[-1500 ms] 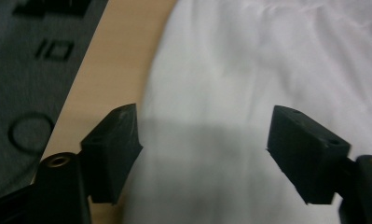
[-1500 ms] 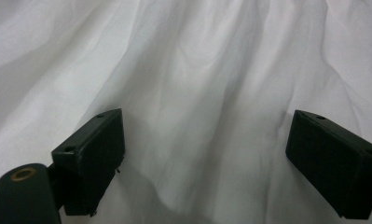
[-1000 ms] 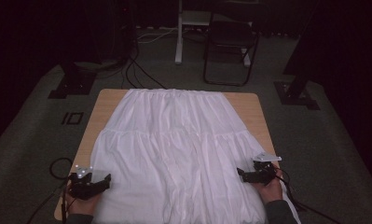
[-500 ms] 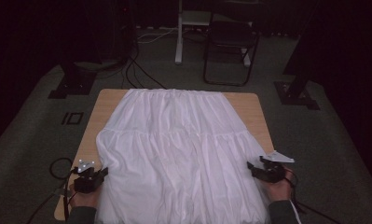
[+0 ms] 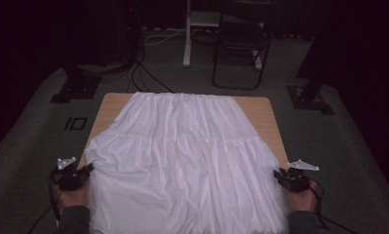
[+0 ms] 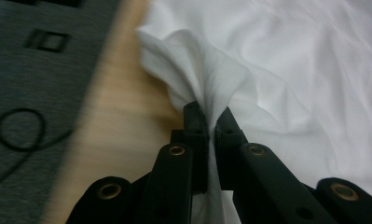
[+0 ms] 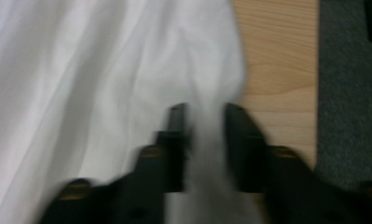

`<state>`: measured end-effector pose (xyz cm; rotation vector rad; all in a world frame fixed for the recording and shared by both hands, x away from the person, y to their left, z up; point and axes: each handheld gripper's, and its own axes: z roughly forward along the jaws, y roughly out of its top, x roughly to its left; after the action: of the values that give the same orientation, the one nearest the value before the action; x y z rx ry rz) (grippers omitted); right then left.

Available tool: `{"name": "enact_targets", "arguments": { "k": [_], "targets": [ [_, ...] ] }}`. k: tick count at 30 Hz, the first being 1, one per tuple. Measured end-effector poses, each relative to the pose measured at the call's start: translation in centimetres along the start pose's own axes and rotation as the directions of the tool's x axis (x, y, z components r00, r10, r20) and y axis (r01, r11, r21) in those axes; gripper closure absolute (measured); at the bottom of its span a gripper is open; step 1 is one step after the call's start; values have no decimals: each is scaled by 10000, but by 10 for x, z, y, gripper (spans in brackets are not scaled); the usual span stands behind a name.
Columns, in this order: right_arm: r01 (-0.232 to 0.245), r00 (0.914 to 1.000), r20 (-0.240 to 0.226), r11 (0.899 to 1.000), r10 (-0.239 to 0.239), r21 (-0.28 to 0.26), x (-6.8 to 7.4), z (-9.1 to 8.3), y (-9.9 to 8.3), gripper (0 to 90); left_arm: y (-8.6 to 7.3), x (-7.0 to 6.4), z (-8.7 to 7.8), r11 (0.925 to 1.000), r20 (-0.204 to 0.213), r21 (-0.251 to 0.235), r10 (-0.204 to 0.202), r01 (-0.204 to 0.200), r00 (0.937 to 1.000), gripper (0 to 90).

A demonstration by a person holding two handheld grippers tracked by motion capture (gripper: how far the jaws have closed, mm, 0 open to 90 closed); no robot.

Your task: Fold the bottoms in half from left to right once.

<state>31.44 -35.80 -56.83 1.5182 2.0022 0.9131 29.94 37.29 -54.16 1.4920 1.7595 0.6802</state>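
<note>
White tiered skirt (image 5: 184, 161) spread flat on wooden table (image 5: 267, 114), waistband at far edge, hem toward the person.

Fabric plain white, gathered tiers, soft wrinkles; no readable labels. Left gripper (image 6: 210, 116) clamped on a bunched fold at the skirt's left hem corner. Right gripper (image 7: 204, 116): jaws part-way apart with cloth between, view blurred, can't tell if it grips. Hands low at both near table corners.

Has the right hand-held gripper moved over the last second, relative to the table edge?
Yes. The right hand-held gripper has shifted outward, past the table's right edge, pulling the white skirt.
</note>
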Motion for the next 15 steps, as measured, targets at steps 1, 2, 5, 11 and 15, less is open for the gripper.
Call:
{"name": "enact_targets", "arguments": {
  "k": [1,2,5,11,15],
  "targets": [
    [-250,9997,78,9997,250,-1,-2,1,1,821,0,0,0,10000,0,0,0,0,10000,876],
    [-250,9997,78,9997,250,-1,-2,1,1,821,5,8,0,9998,-195,-105,-199,197,9996,876],
    [-1210,9925,161,9925,1213,-157,-16,4,3,879,20,42,-3,9956,-1331,-479,-867,809,9873,877],
    [-1503,9878,357,9881,1514,-317,-20,6,3,879,34,76,-11,9819,-2655,-1006,-1820,1606,9468,878],
    [-1489,9884,240,9882,1498,-350,-19,6,3,871,37,70,-16,9732,-1928,-1271,-2138,1917,9577,876]
  ]
}}
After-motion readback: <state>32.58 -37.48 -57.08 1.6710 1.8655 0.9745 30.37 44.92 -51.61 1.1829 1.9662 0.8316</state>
